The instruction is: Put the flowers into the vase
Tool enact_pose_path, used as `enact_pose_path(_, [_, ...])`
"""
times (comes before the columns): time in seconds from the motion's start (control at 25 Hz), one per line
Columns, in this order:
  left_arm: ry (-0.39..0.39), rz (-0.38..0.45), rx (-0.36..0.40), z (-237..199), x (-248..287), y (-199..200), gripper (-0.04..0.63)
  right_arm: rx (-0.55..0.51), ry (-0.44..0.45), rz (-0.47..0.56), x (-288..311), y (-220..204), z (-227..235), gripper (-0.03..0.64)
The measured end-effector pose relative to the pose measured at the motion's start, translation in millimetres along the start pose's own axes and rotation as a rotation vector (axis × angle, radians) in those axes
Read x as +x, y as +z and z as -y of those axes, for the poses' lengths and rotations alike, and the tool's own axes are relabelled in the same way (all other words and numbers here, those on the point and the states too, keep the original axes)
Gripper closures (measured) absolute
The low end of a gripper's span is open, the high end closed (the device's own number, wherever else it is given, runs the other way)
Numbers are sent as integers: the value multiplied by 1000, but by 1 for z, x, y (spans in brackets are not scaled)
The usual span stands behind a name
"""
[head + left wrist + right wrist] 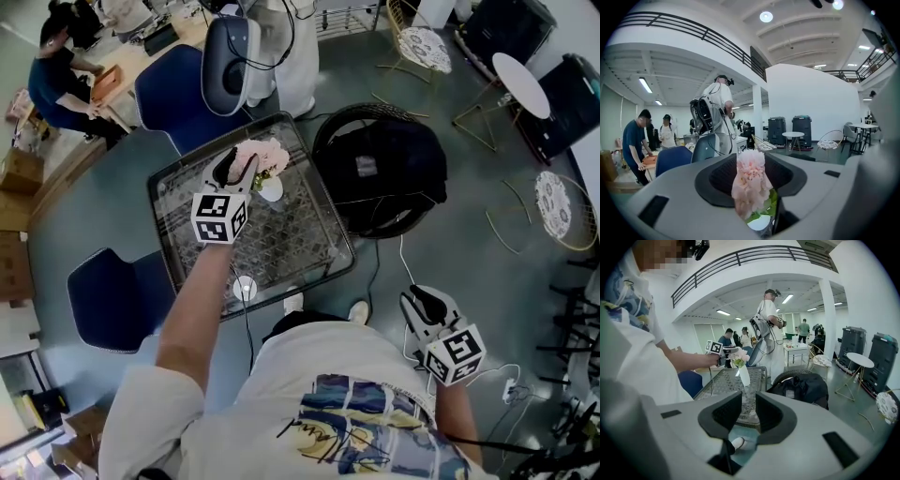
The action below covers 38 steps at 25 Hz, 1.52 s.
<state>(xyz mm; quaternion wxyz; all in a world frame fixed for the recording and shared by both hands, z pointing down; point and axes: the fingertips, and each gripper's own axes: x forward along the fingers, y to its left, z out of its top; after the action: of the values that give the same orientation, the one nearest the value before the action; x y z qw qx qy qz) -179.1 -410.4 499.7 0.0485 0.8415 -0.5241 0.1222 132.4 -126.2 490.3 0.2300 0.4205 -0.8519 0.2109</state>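
flowers (266, 155) in vase (271, 190) | left gripper (244, 165) apart around flowers | right gripper (419, 300) empty

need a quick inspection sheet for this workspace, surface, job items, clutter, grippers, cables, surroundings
surface: glass-topped patterned table
job's things: pink flowers stand in the white vase
clutter: small white round device near the table's front edge
grippers: left gripper open, jaws either side of the flowers; right gripper open, empty, off the table
cables: thin cable runs from the device over the edge; white cable on the floor
surroundings: blue chairs, black bag, people behind
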Motion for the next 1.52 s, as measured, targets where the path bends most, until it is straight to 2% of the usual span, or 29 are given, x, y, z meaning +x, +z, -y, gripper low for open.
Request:
enact_pose_path(0.4, [27, 19, 34, 14, -19, 25, 403, -22, 68, 31, -5, -1, 11, 529])
enact_pose_path(0.64, [76, 32, 52, 22, -38, 45, 402, -50, 123, 50, -7, 2, 24, 529])
enact_pose_path(0.92, [129, 39, 65, 63, -82, 76, 403, -108, 219, 68, -21, 0, 40, 531])
enact_pose_path(1.12, [132, -27, 44, 128, -138, 71, 403, -152, 336, 65, -27, -12, 37, 531])
enact_pose_path(1.28, [61, -136, -57, 196, -176, 40, 408, -169, 433, 46, -26, -26, 25, 531])
enact_pose_path(1.4, [30, -229, -85, 235, -198, 12, 522, -211, 475, 38, -22, -29, 8, 531])
enact_pose_path(1.52, [-52, -260, -122, 269, -218, 0, 586, -245, 507, 51, -22, -25, -15, 540])
